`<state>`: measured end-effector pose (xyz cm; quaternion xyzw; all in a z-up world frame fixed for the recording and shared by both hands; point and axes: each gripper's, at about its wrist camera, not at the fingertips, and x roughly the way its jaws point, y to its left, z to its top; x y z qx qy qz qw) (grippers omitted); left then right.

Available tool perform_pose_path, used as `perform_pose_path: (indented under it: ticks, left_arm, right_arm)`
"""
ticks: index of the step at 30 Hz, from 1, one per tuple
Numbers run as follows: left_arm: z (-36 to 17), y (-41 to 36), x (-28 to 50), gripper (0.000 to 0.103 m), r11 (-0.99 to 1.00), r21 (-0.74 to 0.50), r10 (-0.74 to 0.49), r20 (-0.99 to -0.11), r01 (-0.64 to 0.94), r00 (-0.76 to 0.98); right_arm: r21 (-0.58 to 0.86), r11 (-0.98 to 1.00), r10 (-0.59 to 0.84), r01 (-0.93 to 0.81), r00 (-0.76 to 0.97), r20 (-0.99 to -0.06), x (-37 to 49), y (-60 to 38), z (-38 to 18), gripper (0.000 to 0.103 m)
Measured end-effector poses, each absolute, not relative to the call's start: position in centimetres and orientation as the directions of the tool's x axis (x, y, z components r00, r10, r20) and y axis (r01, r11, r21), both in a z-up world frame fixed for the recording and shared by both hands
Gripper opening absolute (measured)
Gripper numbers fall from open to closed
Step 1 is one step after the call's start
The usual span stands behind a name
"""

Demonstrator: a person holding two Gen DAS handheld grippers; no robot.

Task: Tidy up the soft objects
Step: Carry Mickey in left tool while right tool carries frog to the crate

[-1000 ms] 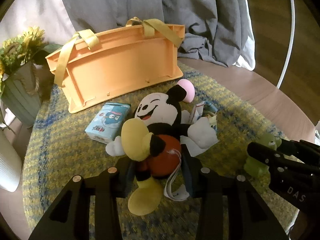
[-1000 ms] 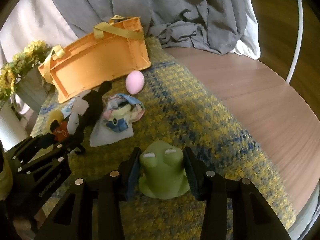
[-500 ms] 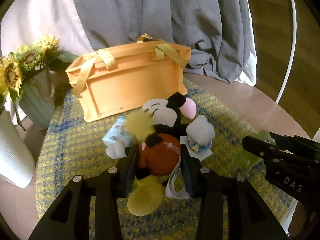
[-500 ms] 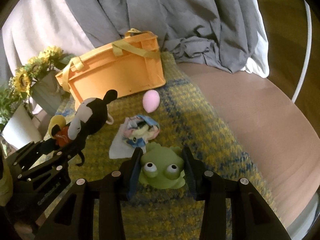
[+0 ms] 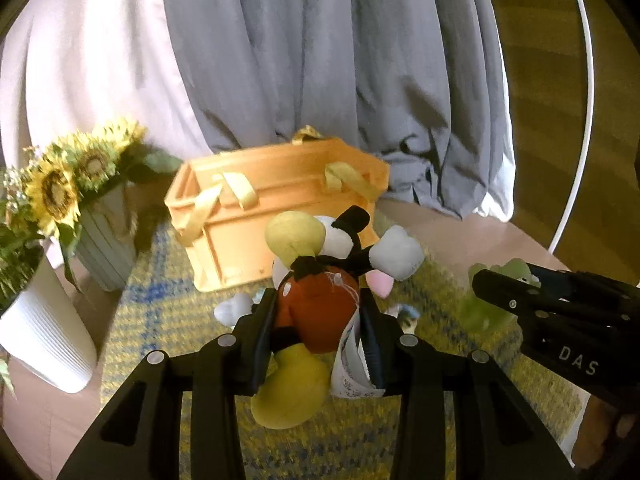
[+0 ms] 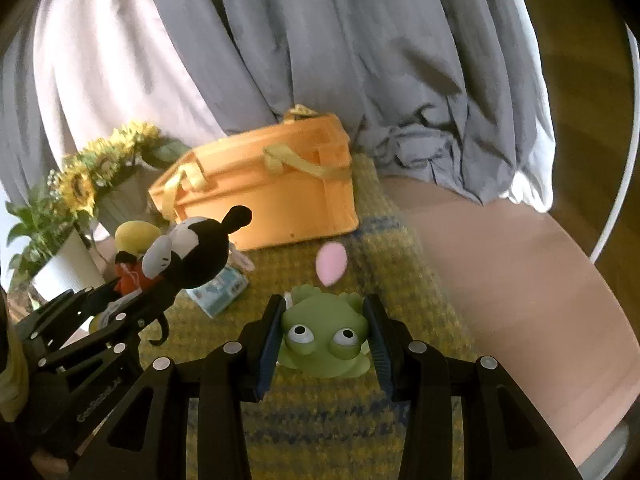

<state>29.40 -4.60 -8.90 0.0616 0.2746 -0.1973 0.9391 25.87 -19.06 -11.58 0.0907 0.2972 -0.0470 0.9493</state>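
My left gripper (image 5: 318, 332) is shut on a mouse plush (image 5: 320, 304) by its red shorts and holds it off the mat, head drooping away from me. In the right wrist view the same plush (image 6: 192, 252) hangs in the left gripper (image 6: 132, 300) at the left. My right gripper (image 6: 326, 336) is shut on a green frog toy (image 6: 324, 340), lifted above the mat; the frog (image 5: 486, 300) shows blurred in the left wrist view. An orange basket (image 5: 276, 208) with yellow handles stands behind, also seen as the basket (image 6: 272, 188).
A pink egg (image 6: 331, 263), a blue printed pouch (image 6: 222, 290) and a small pale toy (image 5: 232, 310) lie on the yellow-blue woven mat (image 6: 320, 420). Sunflowers in a ribbed pot (image 5: 106, 236) and a white vase (image 5: 44, 340) stand left. Grey curtains (image 5: 320, 60) hang behind.
Both grippers have risen with their toys: the mouse plush and the frog left the mat. The views tilted up, showing more curtain and the basket's near side.
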Motion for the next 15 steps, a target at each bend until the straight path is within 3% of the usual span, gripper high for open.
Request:
perform_pose_path:
  ticks: [15]
  left_arm:
    - [-4.1,-3.6,28.5,0.038,0.944,-0.024,-0.310,-0.417,0.330,0.854]
  right_arm:
    - [0.145,0.989,0.028,0.041,0.896,-0.442,26.5,-19.0,-6.8,0.041]
